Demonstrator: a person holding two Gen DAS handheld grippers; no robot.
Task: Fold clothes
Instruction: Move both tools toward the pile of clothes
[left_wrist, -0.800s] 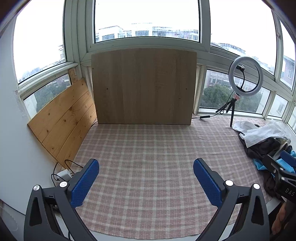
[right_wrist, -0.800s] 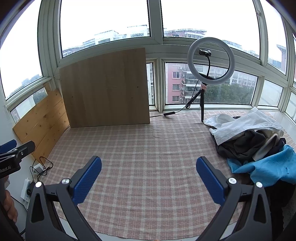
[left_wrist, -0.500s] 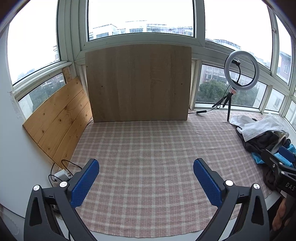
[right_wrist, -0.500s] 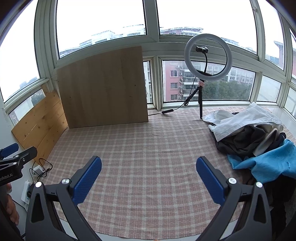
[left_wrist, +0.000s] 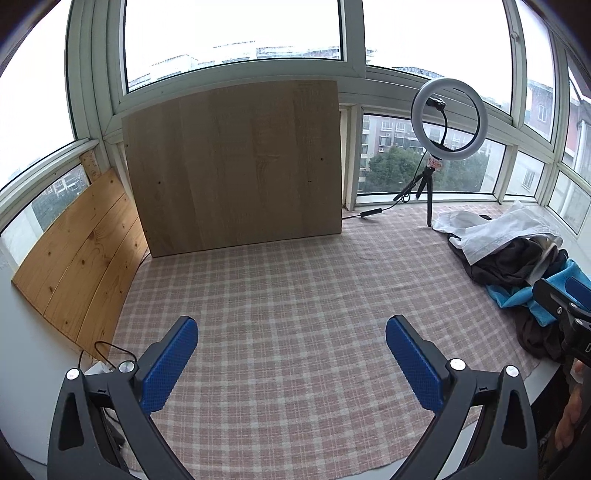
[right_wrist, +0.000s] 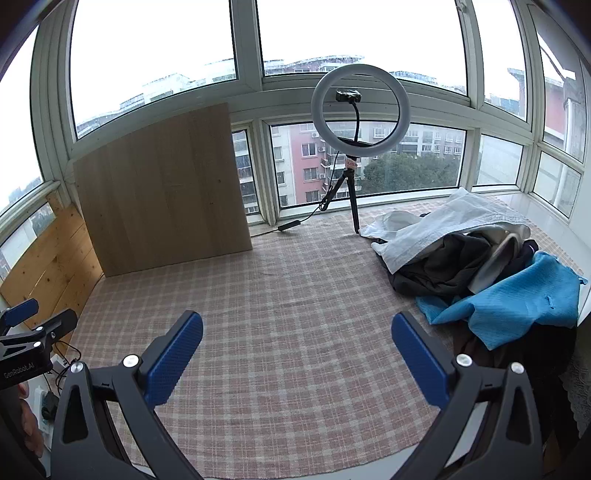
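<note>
A heap of clothes (right_wrist: 469, 266) lies at the right side of the checked cloth (right_wrist: 295, 314): a white garment (right_wrist: 450, 225) on top, dark ones under it, a blue garment (right_wrist: 517, 299) in front. The heap also shows at the right in the left wrist view (left_wrist: 517, 254). My left gripper (left_wrist: 291, 363) is open and empty above the near part of the checked cloth (left_wrist: 288, 295). My right gripper (right_wrist: 297, 360) is open and empty above the cloth, left of the heap. The right gripper's tip shows at the right edge of the left wrist view (left_wrist: 565, 302).
A light wooden board (left_wrist: 236, 166) leans upright against the windows at the back. Pine planks (left_wrist: 77, 254) lean at the left wall. A ring light on a small tripod (right_wrist: 356, 147) stands at the back, its cable on the cloth. A power strip and cable (left_wrist: 99, 363) lie at the left.
Both grippers have risen and turned to the right, so the clothes heap sits more fully in both views. Both stay open and empty.
</note>
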